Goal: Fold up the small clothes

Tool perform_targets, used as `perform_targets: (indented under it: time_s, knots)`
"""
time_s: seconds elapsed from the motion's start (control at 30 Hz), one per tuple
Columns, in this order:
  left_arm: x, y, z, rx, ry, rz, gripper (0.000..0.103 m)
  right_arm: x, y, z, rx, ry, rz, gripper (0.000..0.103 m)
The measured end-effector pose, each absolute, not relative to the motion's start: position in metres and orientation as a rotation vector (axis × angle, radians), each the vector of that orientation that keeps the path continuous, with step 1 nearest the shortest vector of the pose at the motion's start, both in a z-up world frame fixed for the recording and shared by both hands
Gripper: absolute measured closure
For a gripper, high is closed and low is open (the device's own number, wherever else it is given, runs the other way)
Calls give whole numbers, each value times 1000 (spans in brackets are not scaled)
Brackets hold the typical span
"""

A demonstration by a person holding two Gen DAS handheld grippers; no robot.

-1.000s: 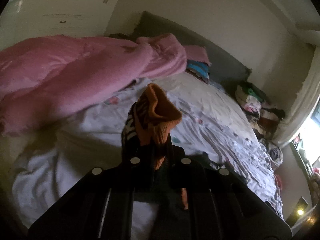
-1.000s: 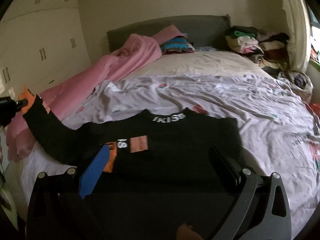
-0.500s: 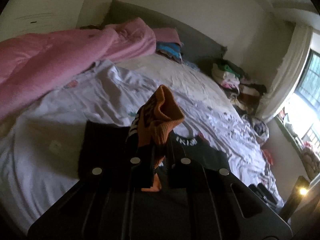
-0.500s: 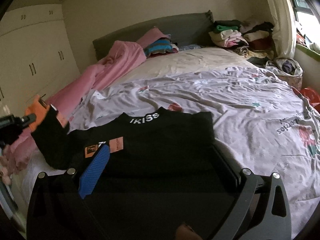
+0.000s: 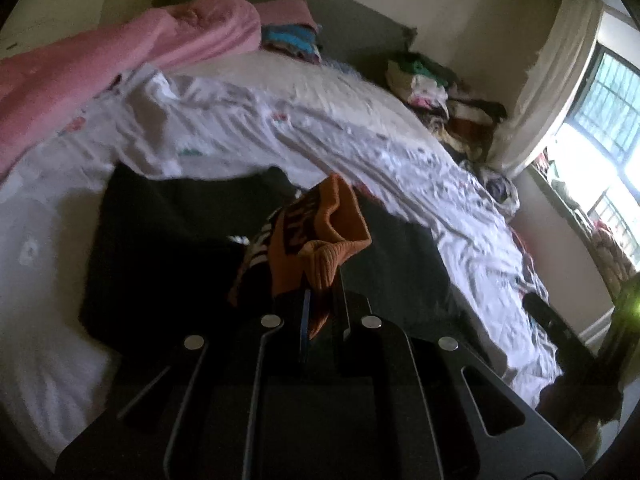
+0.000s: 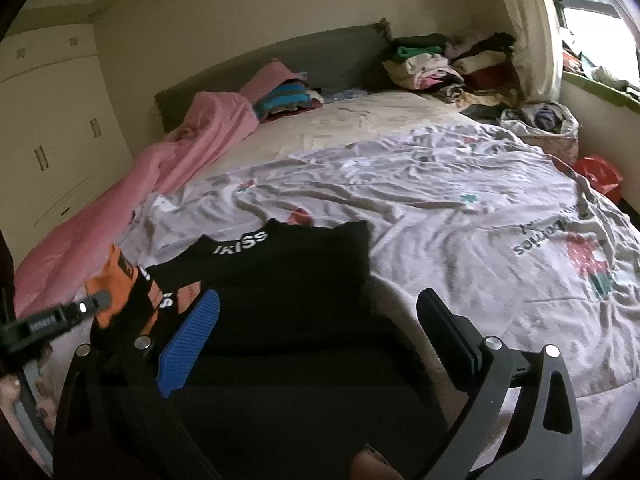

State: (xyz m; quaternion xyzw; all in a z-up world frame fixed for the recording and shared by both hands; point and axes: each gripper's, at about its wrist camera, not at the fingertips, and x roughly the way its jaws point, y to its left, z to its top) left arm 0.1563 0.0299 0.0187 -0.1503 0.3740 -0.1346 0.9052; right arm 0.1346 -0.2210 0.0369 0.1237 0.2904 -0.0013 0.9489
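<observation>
L gripper [image 5: 316, 296] fingers pressed together, pinching the orange ribbed cuff [image 5: 320, 236] of the black sweater [image 6: 280, 280]; cuff bunches up just past the tips, sleeve hangs below them over the garment body. R gripper [image 6: 316, 320] fingers spread wide, nothing between them: blue-padded finger [image 6: 188, 344] at L, dark finger [image 6: 452, 336] at R, both low over the sweater's near part; contact w/ cloth can't be told.

Sweater lies flat on the pale printed sheet [image 6: 460, 208], neck w/ white lettering at the far side from R fingers. Its far R corner sits ahead of the R finger; R edge runs back toward that finger. L side: held sleeve rises from the body, orange cuff at the L gripper tip, seen in R wrist view just L of the blue pad.

Open room: broad bare sheet R of and beyond R fingers, wrinkled, up to the bare mattress. Pink blanket [image 6: 132, 200] borders far L. Clothes piles [image 6: 440, 64] at the headboard [image 6: 320, 56], well apart. Left wrist view blurred
</observation>
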Motion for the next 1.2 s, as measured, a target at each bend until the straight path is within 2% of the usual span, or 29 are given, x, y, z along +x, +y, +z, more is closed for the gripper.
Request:
perform_targets:
  time_s: [0.27, 0.47, 0.53, 0.7, 0.77, 0.8, 0.83, 0.87, 0.97, 1.07, 1.1, 1.13, 1.2]
  knots:
    - [158, 6, -15, -260, 872, -346, 99, 138, -232, 30, 271, 609, -35, 5]
    - [158, -3, -36, -224, 947, -382, 89, 155, -215, 19, 273, 660, 19, 5]
    - [156, -3, -39, -221, 961, -400, 76, 165, -205, 15, 268, 687, 44, 5]
    - [148, 1, -36, -213, 953, -435, 64, 186, -175, 5, 234, 743, 131, 5]
    - [145, 5, -29, -186, 931, -419, 54, 193, -164, 0, 228, 769, 160, 5]
    - [144, 6, -25, -165, 918, -403, 44, 198, -157, -4, 228, 788, 190, 9]
    - [142, 8, -21, -137, 903, -379, 40, 202, -150, -8, 223, 807, 207, 12]
    - [140, 12, -16, -118, 886, -359, 40, 207, -141, -12, 212, 826, 224, 17]
    - [137, 27, -4, -94, 856, -301, 34, 217, -123, -24, 210, 872, 272, 19]
    - [136, 42, 4, -70, 833, -231, 30, 226, -104, -41, 216, 935, 315, 28]
    - [137, 49, 6, -70, 829, -208, 22, 227, -100, -45, 211, 948, 315, 33]
    - [137, 55, 7, -73, 827, -187, 21, 228, -95, -49, 202, 956, 313, 37]
    - [140, 71, 11, -89, 826, -147, 21, 228, -86, -52, 179, 953, 318, 56]
